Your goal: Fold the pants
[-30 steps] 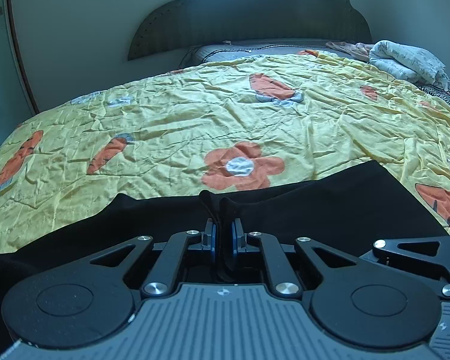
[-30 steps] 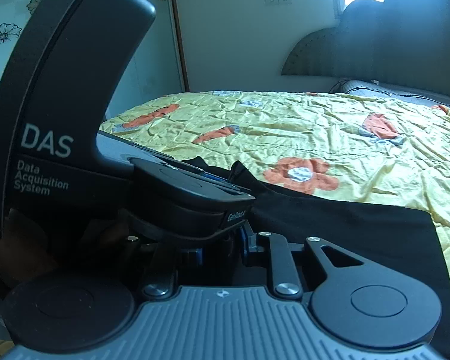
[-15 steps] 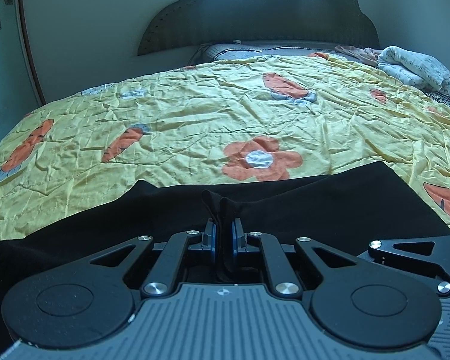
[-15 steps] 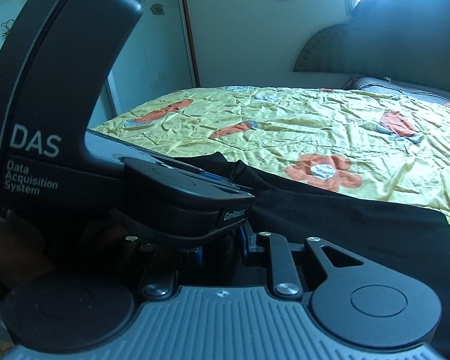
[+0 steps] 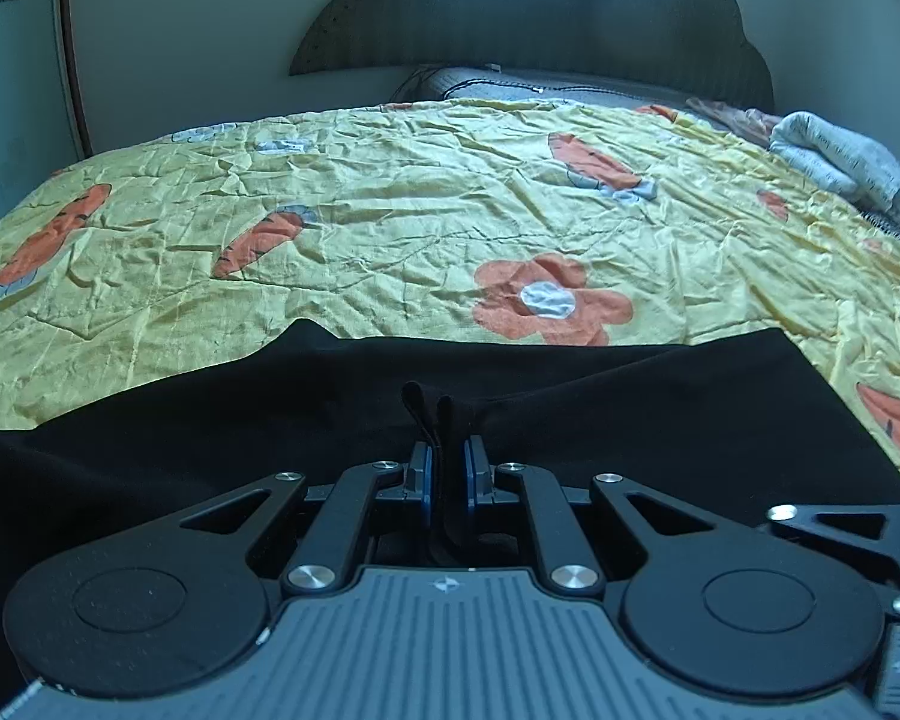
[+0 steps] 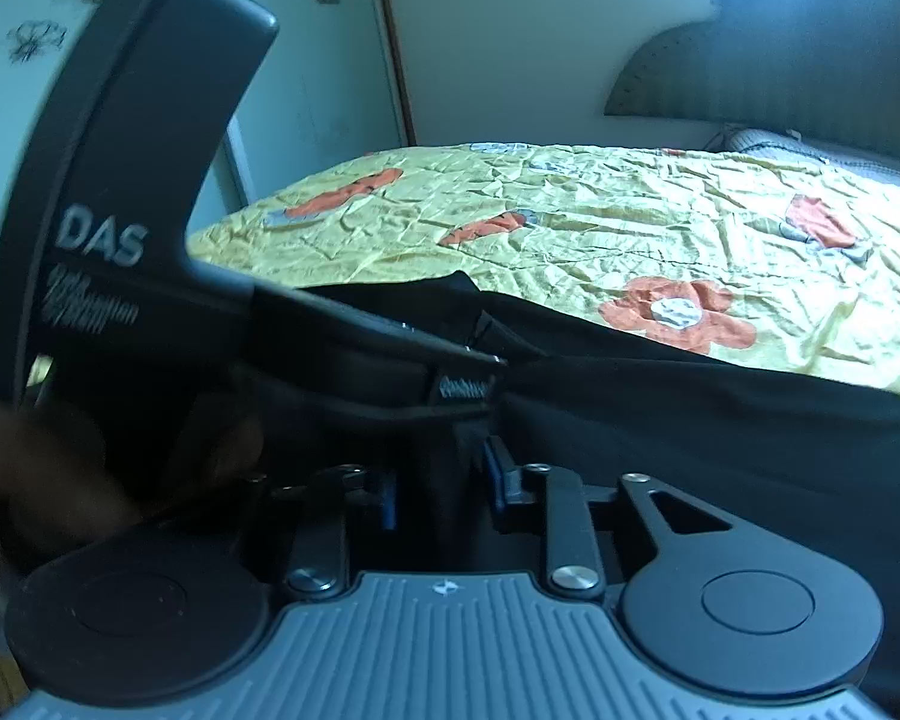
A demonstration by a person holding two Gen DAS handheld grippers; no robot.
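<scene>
Black pants point(image 5: 630, 408) lie across the near part of a yellow bedspread with orange flowers point(image 5: 450, 228). My left gripper point(image 5: 447, 474) is shut on a pinched fold of the pants, which sticks up between the blue pads. In the right wrist view the pants point(image 6: 690, 420) spread to the right. My right gripper point(image 6: 441, 492) has its pads a short way apart with black cloth between them. The left gripper's body point(image 6: 150, 240), marked DAS, crosses just in front of it and hides part of its left finger.
A dark headboard point(image 5: 540, 18) and a grey pillow point(image 5: 540, 87) stand at the far end of the bed. A pile of light clothes point(image 5: 840, 162) lies at the far right. A floral wardrobe door point(image 6: 300, 60) stands left of the bed.
Both grippers have moved forward over the bed with the pants' edge. The right gripper's pads have spread a little wider. The left gripper's body has tilted in the right wrist view.
</scene>
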